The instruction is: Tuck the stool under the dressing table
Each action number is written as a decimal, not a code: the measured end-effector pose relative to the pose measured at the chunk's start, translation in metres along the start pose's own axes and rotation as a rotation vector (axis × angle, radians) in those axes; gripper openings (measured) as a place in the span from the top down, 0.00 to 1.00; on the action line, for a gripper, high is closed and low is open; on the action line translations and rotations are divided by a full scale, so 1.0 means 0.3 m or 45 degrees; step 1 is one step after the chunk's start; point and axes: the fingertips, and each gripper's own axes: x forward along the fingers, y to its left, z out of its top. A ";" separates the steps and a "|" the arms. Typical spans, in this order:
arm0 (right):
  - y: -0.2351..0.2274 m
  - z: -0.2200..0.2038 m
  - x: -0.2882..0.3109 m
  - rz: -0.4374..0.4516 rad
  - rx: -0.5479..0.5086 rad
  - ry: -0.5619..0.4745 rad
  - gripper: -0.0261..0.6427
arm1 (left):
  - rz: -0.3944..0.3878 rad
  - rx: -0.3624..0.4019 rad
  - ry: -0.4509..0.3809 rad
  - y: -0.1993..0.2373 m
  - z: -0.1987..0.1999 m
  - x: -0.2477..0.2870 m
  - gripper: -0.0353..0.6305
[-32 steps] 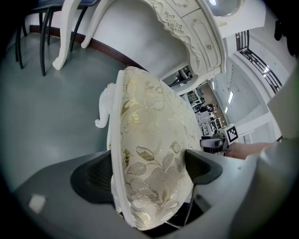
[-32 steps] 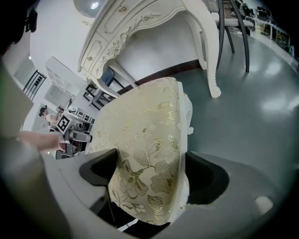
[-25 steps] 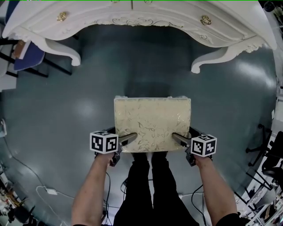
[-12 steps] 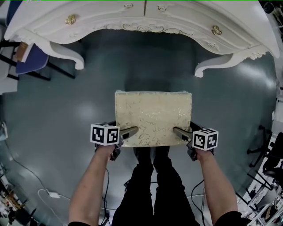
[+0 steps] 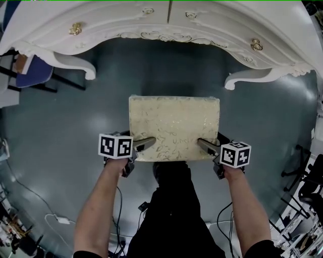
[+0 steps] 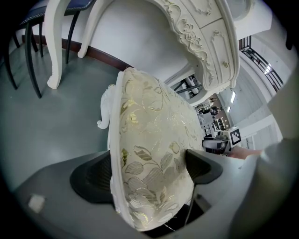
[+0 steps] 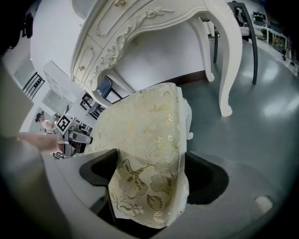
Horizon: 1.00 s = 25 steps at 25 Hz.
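Stool (image 5: 174,126) pinched by left gripper (image 5: 149,143) and right gripper (image 5: 202,144), in front of dressing table (image 5: 166,20).

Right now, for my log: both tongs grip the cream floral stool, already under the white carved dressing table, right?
Not under: the head view shows the cream floral stool standing short of the white carved dressing table. Left tongs and right tongs grip it.

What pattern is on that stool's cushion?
Cream cushion with gold leaves and flowers; clearest in the left gripper view.
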 end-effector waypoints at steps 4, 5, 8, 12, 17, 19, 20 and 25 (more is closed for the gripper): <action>-0.005 0.085 0.013 0.006 -0.029 -0.015 0.28 | 0.001 -0.009 -0.033 0.002 0.069 -0.004 0.21; -0.007 0.107 0.017 0.007 -0.034 -0.018 0.28 | 0.002 -0.010 -0.040 0.002 0.088 -0.003 0.20; -0.014 0.154 0.028 0.010 -0.039 -0.015 0.28 | 0.011 -0.016 -0.043 0.008 0.134 0.002 0.20; -0.024 0.222 0.044 0.011 -0.043 -0.027 0.28 | 0.019 -0.016 -0.049 0.019 0.204 0.008 0.19; -0.042 0.316 0.069 0.010 -0.051 -0.040 0.28 | 0.027 -0.016 -0.072 0.028 0.304 0.018 0.18; -0.053 0.357 0.075 0.011 -0.053 -0.041 0.28 | 0.028 -0.017 -0.082 0.027 0.344 0.025 0.18; -0.059 0.378 0.079 0.010 -0.054 -0.043 0.28 | 0.028 -0.017 -0.088 0.027 0.366 0.029 0.18; -0.080 0.470 0.102 0.017 -0.059 -0.049 0.28 | 0.031 -0.009 -0.119 0.033 0.460 0.040 0.18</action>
